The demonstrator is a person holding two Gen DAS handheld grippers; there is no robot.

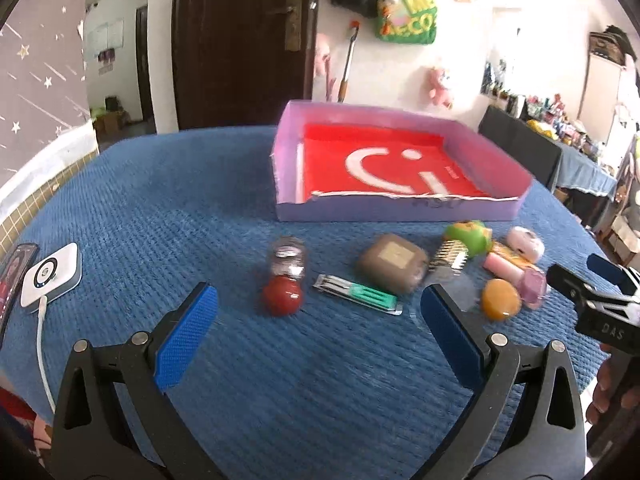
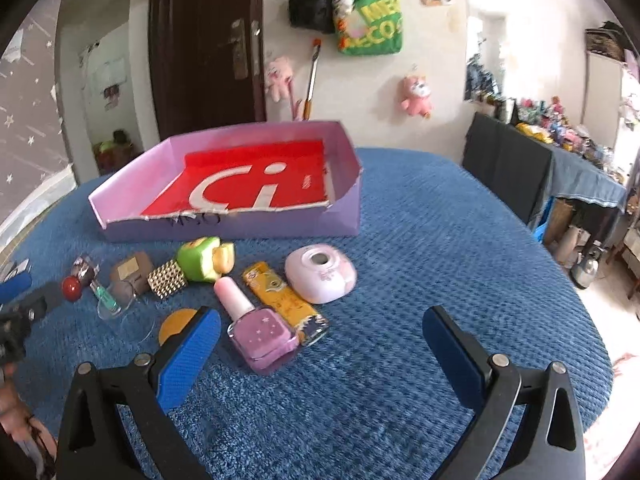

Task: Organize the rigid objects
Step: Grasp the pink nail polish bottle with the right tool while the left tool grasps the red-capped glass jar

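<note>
A purple tray (image 1: pixel 400 212) (image 2: pixel 240 226) with a red bottom stands at the back of the blue table. In front of it lie a red-capped bottle (image 1: pixel 282 280) (image 2: pixel 78 276), nail clippers (image 1: pixel 356 294), a brown case (image 1: pixel 390 264) (image 2: pixel 130 268), a green toy (image 1: pixel 468 238) (image 2: pixel 200 258), an orange pebble (image 1: pixel 500 300) (image 2: pixel 176 322), a pink polish bottle (image 2: pixel 256 326), a yellow lighter (image 2: pixel 284 302) and a pale pink round case (image 2: pixel 320 272). My left gripper (image 1: pixel 318 310) is open just short of the clippers. My right gripper (image 2: pixel 320 330) is open near the polish bottle. Both hold nothing.
A white device (image 1: pixel 50 274) with a cable and a phone (image 1: pixel 14 276) lie at the table's left edge. A dark chair (image 2: pixel 506 164) stands behind the right side. The other gripper (image 1: pixel 592 300) shows at the right of the left wrist view.
</note>
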